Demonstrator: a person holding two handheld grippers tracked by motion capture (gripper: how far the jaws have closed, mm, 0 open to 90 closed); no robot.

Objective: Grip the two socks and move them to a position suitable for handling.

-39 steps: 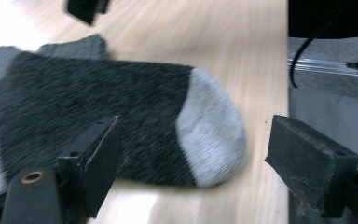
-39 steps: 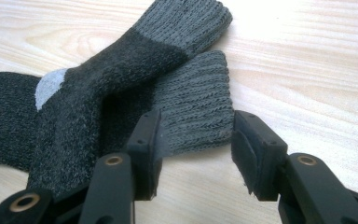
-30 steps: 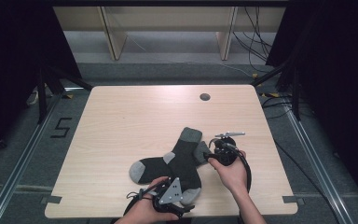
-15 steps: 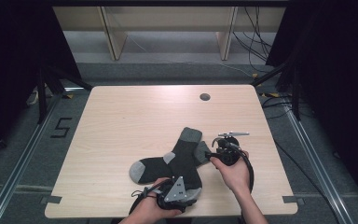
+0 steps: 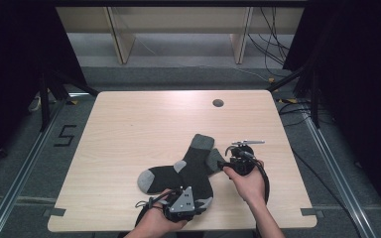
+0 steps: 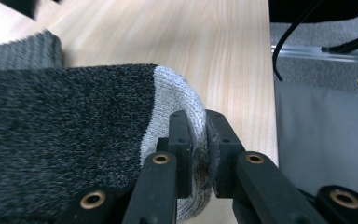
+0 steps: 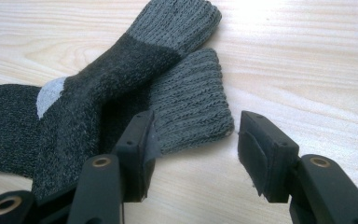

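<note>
Two knitted socks [image 5: 188, 168] of matt, fuzzy charcoal yarn, with paler grey toe [image 6: 177, 100] and ribbed grey cuffs [image 7: 191, 102], lie on a table [image 5: 129, 129] of smooth, pale wood-grain laminate with a low sheen. The left gripper [image 6: 198, 154] and right gripper [image 7: 193, 154] have jaws of matt black plastic with brass-coloured metal pivot pins; a grey, matt triangular plate [image 5: 183, 198] tops the left gripper.

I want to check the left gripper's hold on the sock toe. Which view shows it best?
The left gripper view: the left gripper is shut on the light grey toe. In the high view the gripper's plate covers that pinch; the right gripper view shows cuffs.
</note>
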